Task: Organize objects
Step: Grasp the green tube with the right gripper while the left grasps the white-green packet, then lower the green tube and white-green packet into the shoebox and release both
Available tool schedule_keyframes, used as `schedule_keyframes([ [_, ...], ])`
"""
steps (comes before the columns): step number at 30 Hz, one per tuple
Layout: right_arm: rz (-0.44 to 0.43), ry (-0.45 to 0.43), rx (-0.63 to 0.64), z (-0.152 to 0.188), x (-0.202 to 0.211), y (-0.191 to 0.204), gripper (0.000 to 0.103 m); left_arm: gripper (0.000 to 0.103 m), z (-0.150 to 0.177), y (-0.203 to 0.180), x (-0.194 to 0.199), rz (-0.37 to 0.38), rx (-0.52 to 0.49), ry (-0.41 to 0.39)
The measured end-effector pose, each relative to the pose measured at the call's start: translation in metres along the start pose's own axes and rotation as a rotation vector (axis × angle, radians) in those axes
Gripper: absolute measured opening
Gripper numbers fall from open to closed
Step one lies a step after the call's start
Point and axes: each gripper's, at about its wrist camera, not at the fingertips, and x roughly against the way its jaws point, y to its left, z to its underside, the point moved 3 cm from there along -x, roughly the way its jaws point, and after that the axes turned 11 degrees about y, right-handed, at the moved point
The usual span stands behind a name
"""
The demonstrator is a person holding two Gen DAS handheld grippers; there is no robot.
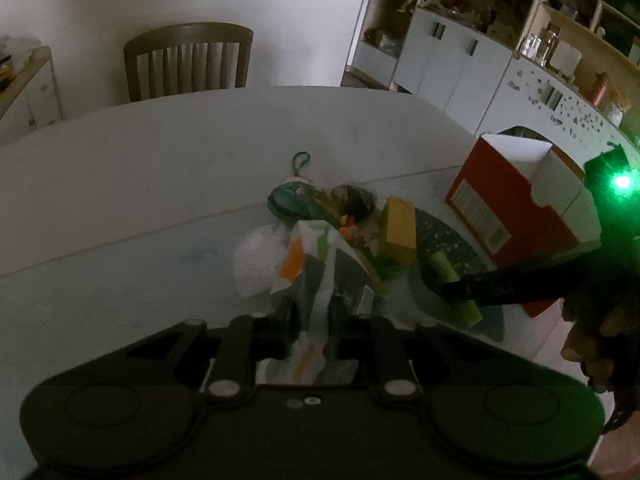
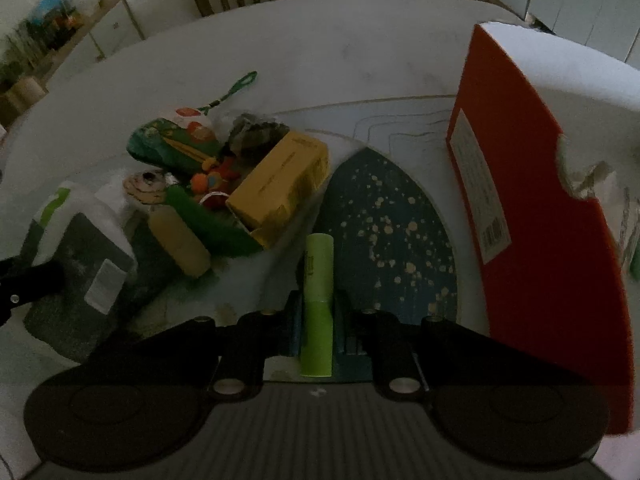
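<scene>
In the left wrist view my left gripper is shut on a crinkly packet printed in white, orange, green and grey. The packet stands tilted at the near edge of a pile. In the right wrist view my right gripper is shut on a lime-green tube, which points forward over a speckled blue mat. The left view shows that same tube in the right gripper, just right of the pile. The open red box stands close on the right.
The pile holds a yellow carton, a teal pouch with a green loop, a cream bottle, a green fuzzy item and a white plastic bag. A wooden chair stands behind the white table. Shelves line the right wall.
</scene>
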Motion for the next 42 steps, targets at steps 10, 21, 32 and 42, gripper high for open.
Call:
schedule_keyframes([
  [10,-0.135,-0.065,-0.007,0.020,0.059,-0.018,0.016,0.015,-0.008,-0.023,0.039,0.028,0.057,-0.062],
  [21,-0.219,-0.144,-0.027,0.036,0.133,-0.063,0.016,0.015,-0.034,-0.080,0.059,0.099,0.078,-0.089],
  [32,-0.167,-0.206,-0.092,0.041,0.168,-0.146,0.016,0.015,-0.068,-0.175,0.040,0.144,-0.035,-0.090],
  [42,-0.119,-0.222,-0.150,0.036,0.167,-0.217,0.016,0.015,-0.087,-0.246,-0.001,0.150,-0.102,-0.044],
])
